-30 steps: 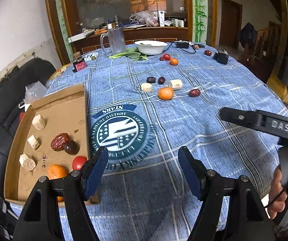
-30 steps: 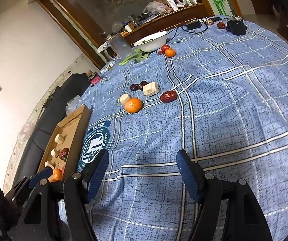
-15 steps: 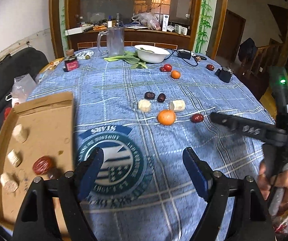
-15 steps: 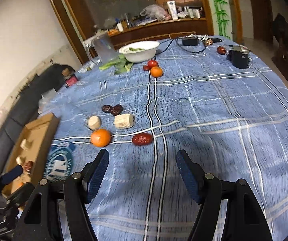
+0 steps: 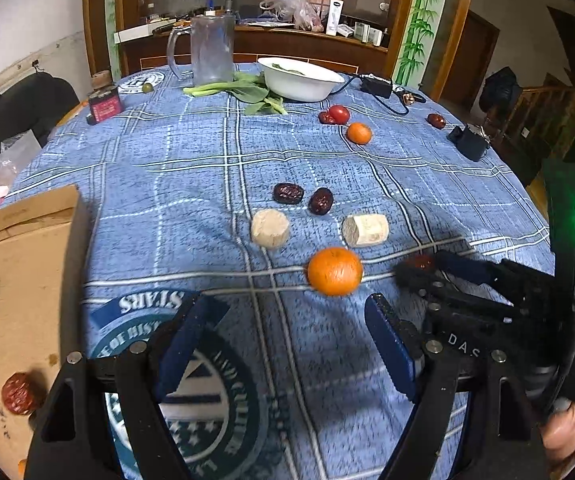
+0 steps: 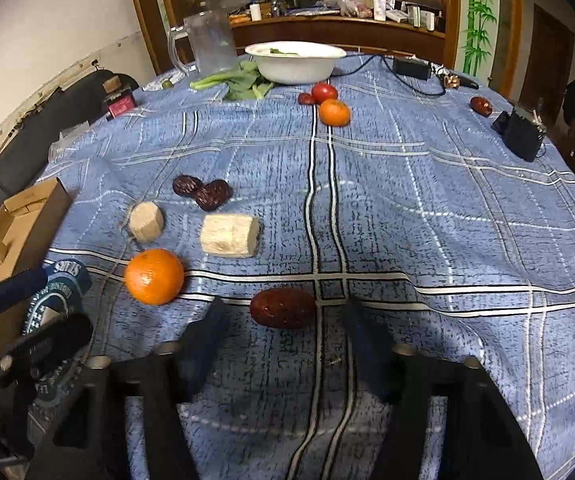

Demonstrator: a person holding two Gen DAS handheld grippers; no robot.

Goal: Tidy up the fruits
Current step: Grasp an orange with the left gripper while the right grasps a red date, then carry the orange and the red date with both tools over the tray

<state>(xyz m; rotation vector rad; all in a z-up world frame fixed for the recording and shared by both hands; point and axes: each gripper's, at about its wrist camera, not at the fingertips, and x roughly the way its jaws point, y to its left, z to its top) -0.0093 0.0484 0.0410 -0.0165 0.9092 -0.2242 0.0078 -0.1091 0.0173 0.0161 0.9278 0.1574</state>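
Note:
My left gripper is open and empty, low over the blue cloth, just short of an orange. My right gripper is open, its jaws on either side of a red date, not touching it. The orange lies left of that date. Two pale root pieces and two dark dates lie beyond. A cardboard tray at the left holds pale pieces and a red date. A tomato and a second orange sit far back.
A white bowl, green leaves and a glass jug stand at the back. A black charger box and another date are at the far right. A small red box sits far left.
Both grippers have moved forward toward the fruit cluster. The right gripper now brackets the red date, and the left has swung right, away from the tray toward the orange.

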